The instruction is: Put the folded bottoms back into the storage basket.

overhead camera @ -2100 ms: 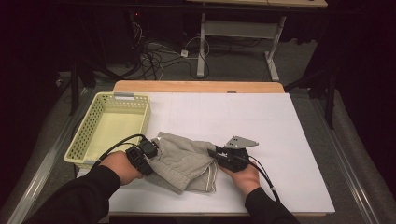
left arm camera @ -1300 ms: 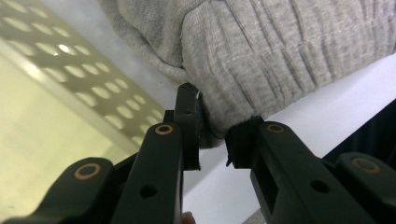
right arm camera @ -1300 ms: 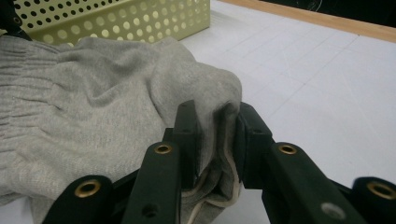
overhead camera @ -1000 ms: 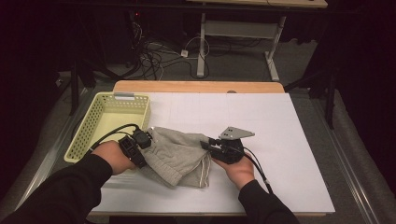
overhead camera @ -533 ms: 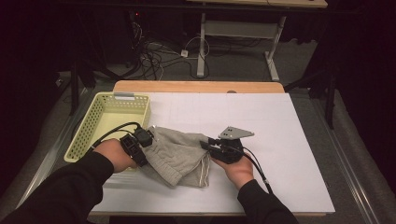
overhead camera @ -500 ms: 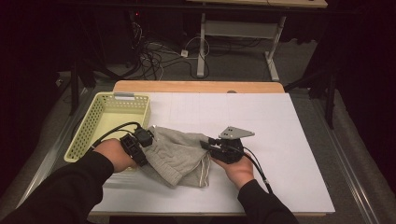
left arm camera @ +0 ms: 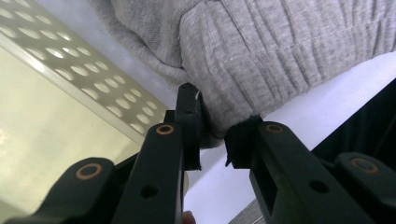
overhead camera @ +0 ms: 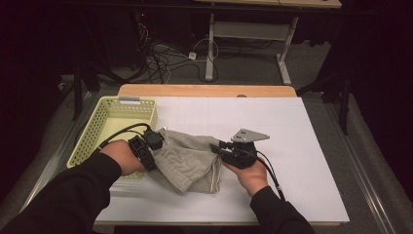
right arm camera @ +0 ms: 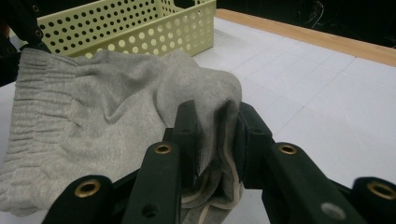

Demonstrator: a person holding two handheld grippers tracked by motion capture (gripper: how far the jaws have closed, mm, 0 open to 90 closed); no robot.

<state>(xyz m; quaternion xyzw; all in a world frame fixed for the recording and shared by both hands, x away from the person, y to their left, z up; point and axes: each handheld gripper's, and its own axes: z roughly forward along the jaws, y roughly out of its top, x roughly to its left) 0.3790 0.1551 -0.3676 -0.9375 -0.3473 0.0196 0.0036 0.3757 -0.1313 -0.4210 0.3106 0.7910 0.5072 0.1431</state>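
A grey knit garment [overhead camera: 187, 158] lies bunched on the white table top, held at both ends. My left gripper [overhead camera: 155, 142] grips its left edge beside the basket; in the left gripper view the jaws pinch a ribbed fold of the garment [left arm camera: 261, 51], the gripper [left arm camera: 212, 140] shut on it. My right gripper [overhead camera: 216, 147] holds the right end; in the right gripper view, the gripper [right arm camera: 215, 135] clamps a thick bunch of the grey garment [right arm camera: 93, 121] between its pads.
A pale yellow perforated basket [overhead camera: 104, 127] stands at the table's left, right beside the left hand; its wall [right arm camera: 140, 30] shows behind the cloth. The white sheet [overhead camera: 302, 146] stretches to the right. A wooden table edge [overhead camera: 204, 90] runs along the back.
Both hands have lifted and shifted the garment slightly toward the basket compared with two seconds ago. Over the last half second nothing has visibly moved.
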